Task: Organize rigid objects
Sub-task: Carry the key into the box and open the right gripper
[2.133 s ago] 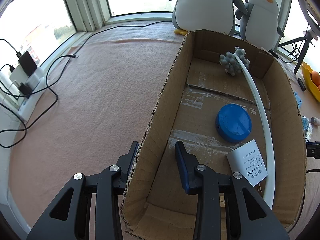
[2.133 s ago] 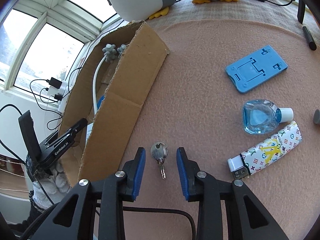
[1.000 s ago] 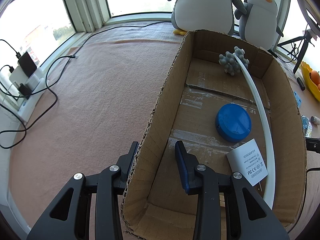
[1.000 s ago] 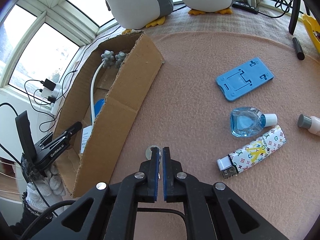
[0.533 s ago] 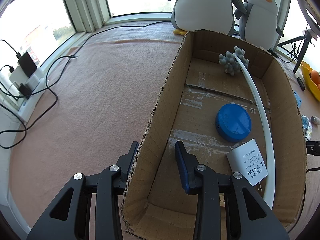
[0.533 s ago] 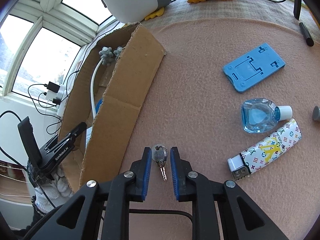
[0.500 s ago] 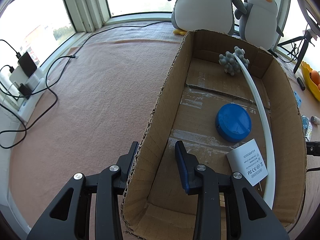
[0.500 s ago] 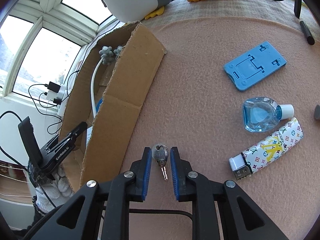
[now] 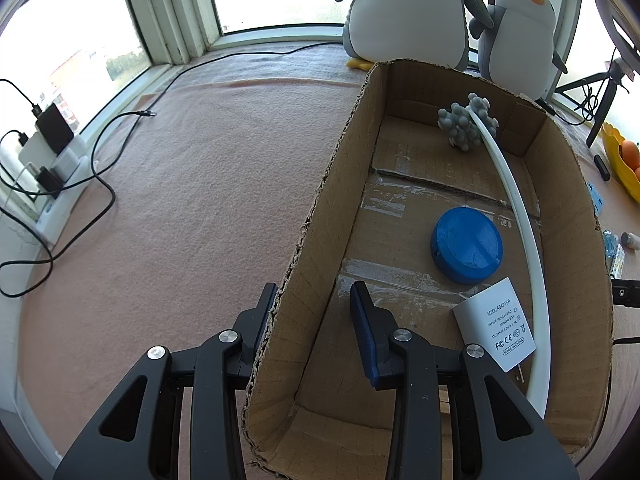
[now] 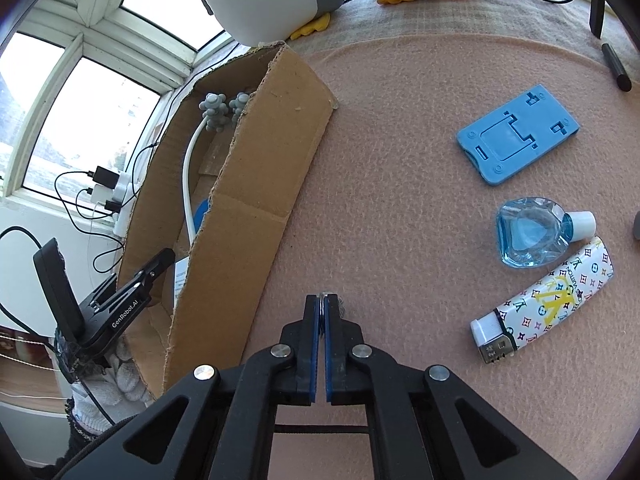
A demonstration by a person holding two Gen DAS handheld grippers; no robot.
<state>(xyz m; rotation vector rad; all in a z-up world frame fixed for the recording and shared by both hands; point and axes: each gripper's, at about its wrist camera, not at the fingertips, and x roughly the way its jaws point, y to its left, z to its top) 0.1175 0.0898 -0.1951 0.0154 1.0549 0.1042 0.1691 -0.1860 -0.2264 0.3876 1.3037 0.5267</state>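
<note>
The right gripper (image 10: pixel 322 300) pinches the key (image 10: pixel 323 294) on the mat, just right of the cardboard box (image 10: pixel 256 184). The left gripper (image 9: pixel 316 304) stands open, its 2 fingers straddling the box's left wall.

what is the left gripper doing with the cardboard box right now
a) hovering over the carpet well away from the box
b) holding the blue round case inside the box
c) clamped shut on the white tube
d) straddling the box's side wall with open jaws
d: the left gripper is open, with one finger outside and one inside the side wall of the cardboard box; the blue round case and white tube lie untouched inside.
</note>
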